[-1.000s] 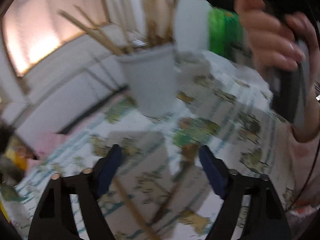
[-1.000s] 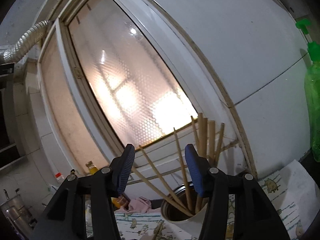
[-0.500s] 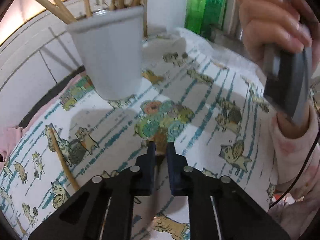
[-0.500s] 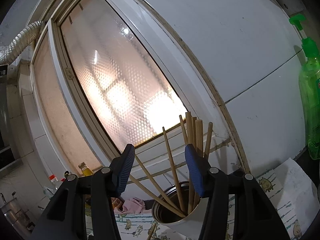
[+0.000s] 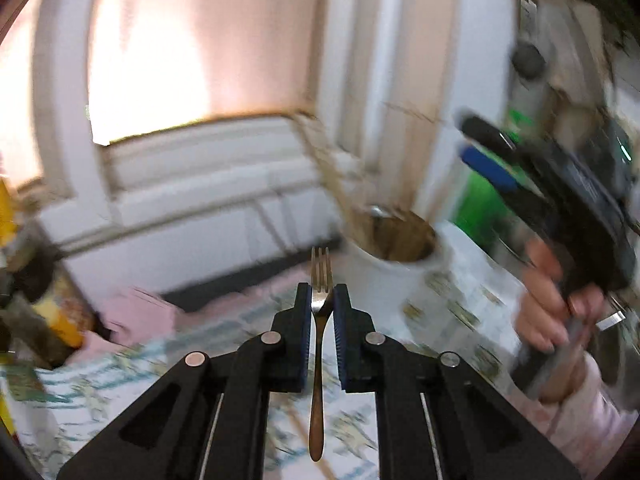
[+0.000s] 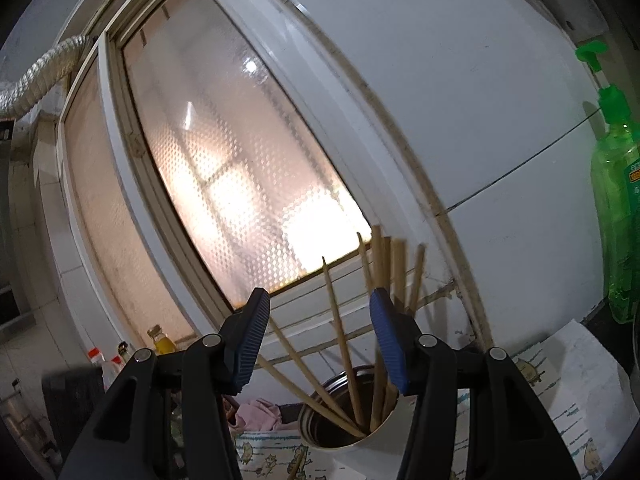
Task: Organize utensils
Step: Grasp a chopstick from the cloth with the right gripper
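Between my left gripper's [image 5: 322, 300] jaws I've got a metal fork [image 5: 318, 344] pinched by its neck, tines pointing forward, handle hanging back toward the camera, clear of the patterned cloth [image 5: 80, 384] on the worktop. Those jaws clamped down on it only a moment ago. Just past the tines sits the white utensil cup [image 5: 384, 276], though this view's pretty blurry. Off to the right I can see a hand [image 5: 556, 312] wrapped round the other gripper's handle.

My right gripper [image 6: 318, 336] has its jaws parted with nothing between them, aimed level at the frosted window [image 6: 224, 168]. Below it the same cup [image 6: 356, 440] holds a fan of wooden chopsticks [image 6: 340, 328] leaning out at different angles. A green soap bottle [image 6: 616, 216] stands at the far right by the white wall
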The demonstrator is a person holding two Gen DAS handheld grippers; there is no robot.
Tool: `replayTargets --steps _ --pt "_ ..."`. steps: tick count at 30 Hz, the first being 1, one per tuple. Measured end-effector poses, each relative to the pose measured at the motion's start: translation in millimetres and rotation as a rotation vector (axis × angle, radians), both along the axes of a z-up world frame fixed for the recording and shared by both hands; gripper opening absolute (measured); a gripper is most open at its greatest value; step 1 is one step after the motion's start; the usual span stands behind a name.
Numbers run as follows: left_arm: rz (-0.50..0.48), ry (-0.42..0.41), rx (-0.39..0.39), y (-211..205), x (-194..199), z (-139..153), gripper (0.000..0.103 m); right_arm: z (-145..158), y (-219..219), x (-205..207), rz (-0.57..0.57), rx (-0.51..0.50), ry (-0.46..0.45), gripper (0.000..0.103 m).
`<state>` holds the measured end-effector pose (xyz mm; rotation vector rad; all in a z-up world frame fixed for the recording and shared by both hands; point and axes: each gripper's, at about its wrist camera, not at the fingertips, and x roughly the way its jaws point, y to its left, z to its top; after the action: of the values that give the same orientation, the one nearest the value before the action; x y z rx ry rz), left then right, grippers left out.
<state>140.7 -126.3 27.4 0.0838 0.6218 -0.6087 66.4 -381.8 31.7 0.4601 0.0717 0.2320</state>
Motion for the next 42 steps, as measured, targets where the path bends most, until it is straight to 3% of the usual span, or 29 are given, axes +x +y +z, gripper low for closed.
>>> replayTargets --steps 2,5,9,12,15,17,18,20,24,28,32,35,42 --pt "0.063 -0.022 -0.025 14.4 9.9 -0.4 0.010 -0.2 10.1 1.4 0.021 -0.043 -0.007 0.055" --pt "0.145 0.021 -0.107 43.5 27.9 -10.4 0.010 -2.4 35.7 3.7 0.042 -0.169 -0.007 0.054" --pt "0.274 0.032 -0.115 74.0 42.6 -22.3 0.010 -9.4 76.0 4.2 0.200 -0.288 -0.003 0.054" --pt "0.361 0.030 -0.134 96.4 45.9 -22.2 0.010 -19.6 106.7 5.3 0.212 -0.395 0.030 0.054" --pt "0.417 -0.006 -0.126 105.1 44.0 -20.3 0.010 -35.9 135.2 17.8 0.249 -0.493 0.141 0.054" --pt "0.455 -0.043 -0.092 106.1 43.1 -19.5 0.010 -51.1 151.6 30.9 0.188 -0.561 0.286 0.053" --pt "0.475 -0.049 -0.080 107.1 43.1 -19.8 0.010 -64.7 160.5 41.3 0.166 -0.604 0.402 0.053" --pt "0.483 -0.030 -0.089 110.3 47.1 -21.5 0.010 -81.6 171.2 54.7 0.216 -0.650 0.510 0.045" --pt "0.484 -0.038 -0.080 110.0 44.8 -19.5 0.010 -107.0 182.0 71.1 0.342 -0.628 0.649 0.042" --pt "0.497 -0.063 -0.043 104.4 42.5 -18.3 0.010 -119.7 187.6 71.7 0.433 -0.632 0.732 0.041" --pt "0.507 -0.041 -0.036 104.9 46.6 -22.6 0.009 -129.4 198.9 59.9 0.407 -0.743 0.699 0.019" --pt "0.513 -0.021 -0.048 107.6 48.1 -25.3 0.007 -130.3 202.6 58.5 0.387 -0.762 0.677 0.016" --pt "0.461 -0.003 -0.061 103.0 46.5 -24.5 0.001 -122.1 169.6 75.8 0.357 -0.602 0.734 0.007"
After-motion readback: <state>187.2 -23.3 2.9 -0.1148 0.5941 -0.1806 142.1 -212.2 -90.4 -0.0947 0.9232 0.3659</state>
